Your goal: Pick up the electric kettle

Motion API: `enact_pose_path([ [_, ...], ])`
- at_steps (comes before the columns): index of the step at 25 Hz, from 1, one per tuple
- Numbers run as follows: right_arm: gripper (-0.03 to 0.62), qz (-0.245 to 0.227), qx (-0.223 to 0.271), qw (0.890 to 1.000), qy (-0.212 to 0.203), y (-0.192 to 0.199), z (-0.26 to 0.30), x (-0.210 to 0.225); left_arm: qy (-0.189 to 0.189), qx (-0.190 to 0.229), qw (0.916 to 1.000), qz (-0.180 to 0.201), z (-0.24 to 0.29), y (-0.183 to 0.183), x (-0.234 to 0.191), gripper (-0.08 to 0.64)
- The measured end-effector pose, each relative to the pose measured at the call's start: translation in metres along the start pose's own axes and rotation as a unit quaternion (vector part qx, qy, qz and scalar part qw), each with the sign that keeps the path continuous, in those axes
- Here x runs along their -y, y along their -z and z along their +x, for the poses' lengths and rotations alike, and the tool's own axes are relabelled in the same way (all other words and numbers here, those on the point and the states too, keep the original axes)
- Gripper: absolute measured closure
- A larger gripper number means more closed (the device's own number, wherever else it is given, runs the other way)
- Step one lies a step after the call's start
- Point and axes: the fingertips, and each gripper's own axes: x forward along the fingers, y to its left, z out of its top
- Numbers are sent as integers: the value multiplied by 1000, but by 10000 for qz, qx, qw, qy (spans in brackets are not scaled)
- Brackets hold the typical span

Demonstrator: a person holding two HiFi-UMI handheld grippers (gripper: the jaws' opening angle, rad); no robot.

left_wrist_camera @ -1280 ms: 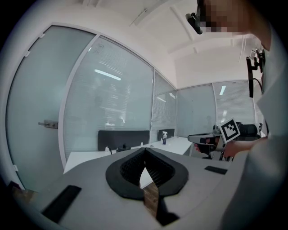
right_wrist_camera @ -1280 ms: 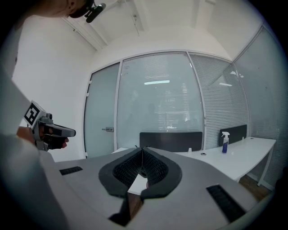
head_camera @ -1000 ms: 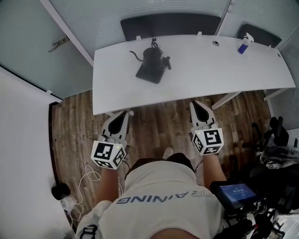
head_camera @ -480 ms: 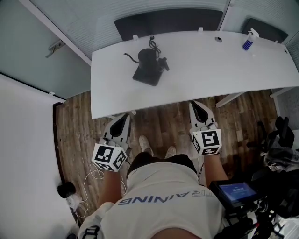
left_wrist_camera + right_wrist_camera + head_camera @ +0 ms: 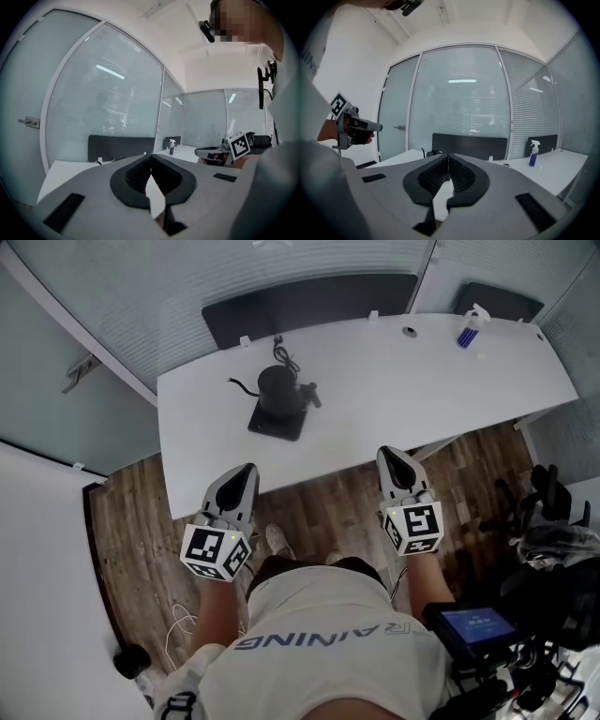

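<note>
- looking steeply down in the head view, a person stands on a wood floor (image 5: 319, 498) just short of a long white counter (image 5: 422, 381). the black electric kettle (image 5: 277, 388) sits on its dark square base (image 5: 268, 424) toward the counter's left part. its thin spout points left and its handle right, and it is well apart from both tools.
- same view: the left hand-held gripper (image 5: 247, 471) and right hand-held gripper (image 5: 390, 454) are held out in front, tips about at the counter's near edge, touching nothing.
- left gripper view: its jaws are pressed together with nothing between them. the tool's own body hides the kettle.
- right gripper view: the jaws are likewise fully closed and empty. a spray bottle (image 5: 531, 153) stands far right on the counter.
- step in hand, as a judgement: the reach toward the kettle, with no grasp begun. next, one tool needs to get to the handle, spread its jaws and close on it.
- containers: the kettle's inside is not visible, so its contents cannot be told. the spray bottle looks blue, perhaps with liquid.
</note>
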Motion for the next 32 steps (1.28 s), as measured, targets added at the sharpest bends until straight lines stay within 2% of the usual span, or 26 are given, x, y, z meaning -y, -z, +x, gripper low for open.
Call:
enact_pose_path([
  [5,580,-143,-67,9999,-14,-17,55,-34,-9,46,10000,-57,8,-2,-65,543],
  [10,580,-293,-170,9994,36,-34,105,-67,25,123,9997,205,13,-13,-127,543],
  [14,580,-301,-240,9992,143,-35,130,-80,122,49,9999,97,16,-6,-159,543],
  [21,580,-156,-410,9990,105,-19,162,-77,108,-158,9997,-181,27,12,-175,543],
  [27,578,-1,-262,9994,-226,-6,176,-55,-7,-213,9997,-154,54,10,-152,543],
  [32,560,136,-365,9983,-425,16,191,-31,-131,-220,9991,-346,74,10,-136,543],
])
